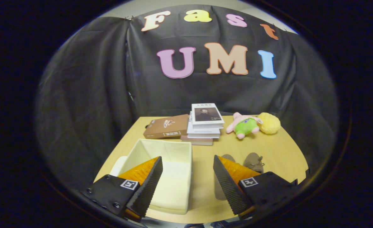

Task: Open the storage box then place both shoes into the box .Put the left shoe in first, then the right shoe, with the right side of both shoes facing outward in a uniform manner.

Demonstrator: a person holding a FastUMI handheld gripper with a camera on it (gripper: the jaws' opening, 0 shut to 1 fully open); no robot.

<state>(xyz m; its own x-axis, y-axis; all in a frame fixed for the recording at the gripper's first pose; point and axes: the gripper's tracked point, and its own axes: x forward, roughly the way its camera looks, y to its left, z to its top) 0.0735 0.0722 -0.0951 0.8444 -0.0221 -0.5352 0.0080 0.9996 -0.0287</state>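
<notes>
In the gripper view, the gripper [188,177] hangs above the near edge of the pale wooden table [278,148], its two ribbed fingers spread wide and holding nothing. The cream fabric storage box [167,158], square with soft folded walls, sits between and just beyond the fingers, toward the left one; its top is already open and its inside looks bare. The pair of brown suede lace-up shoes [252,161] lies just beyond the right finger, partly hidden by it, long axes apparently running away from the gripper; which shoe is the left I cannot tell. The next move probably calls for a swing rightward toward them. Further back lie a brown book [167,126], a stack of glossy books [205,125], a pink-and-green plush toy [245,125] and a fuzzy yellow ball [269,123].
</notes>
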